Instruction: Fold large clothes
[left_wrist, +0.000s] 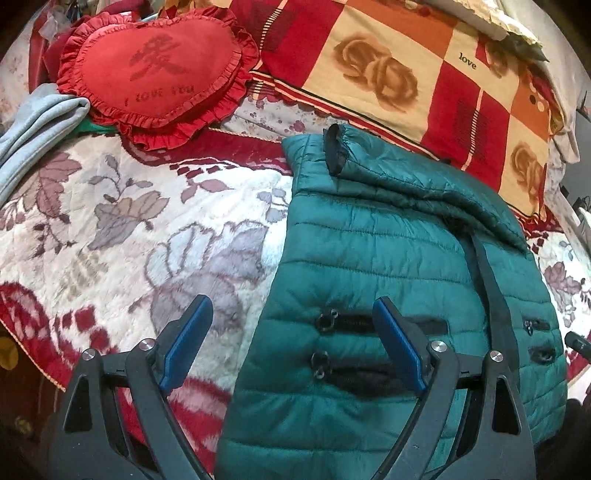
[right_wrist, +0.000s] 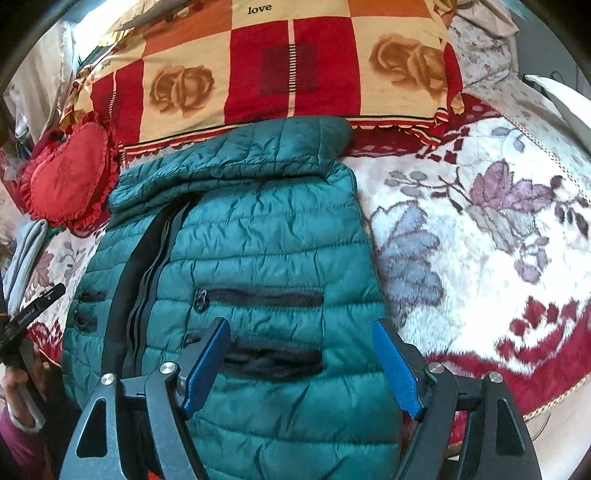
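Observation:
A teal quilted jacket (left_wrist: 388, 258) lies front up on the floral blanket (left_wrist: 129, 221), with a sleeve folded across its top and a black cuff (left_wrist: 334, 147) at the upper left. In the left wrist view my left gripper (left_wrist: 291, 301) stands open over the jacket's left edge, beside two zipped pockets (left_wrist: 354, 321); nothing is between its blue pads (left_wrist: 188, 343). In the right wrist view the jacket (right_wrist: 258, 229) fills the middle. My right gripper (right_wrist: 301, 323) is open above the lower pocket (right_wrist: 273, 358), holding nothing.
A red heart cushion (left_wrist: 155, 70) and a red-and-cream checked quilt (left_wrist: 388, 74) lie at the far side. Folded grey cloth (left_wrist: 33, 125) sits at the left. The blanket's edge (left_wrist: 33, 365) drops off at the lower left. A hand (right_wrist: 18, 384) shows at the left of the right wrist view.

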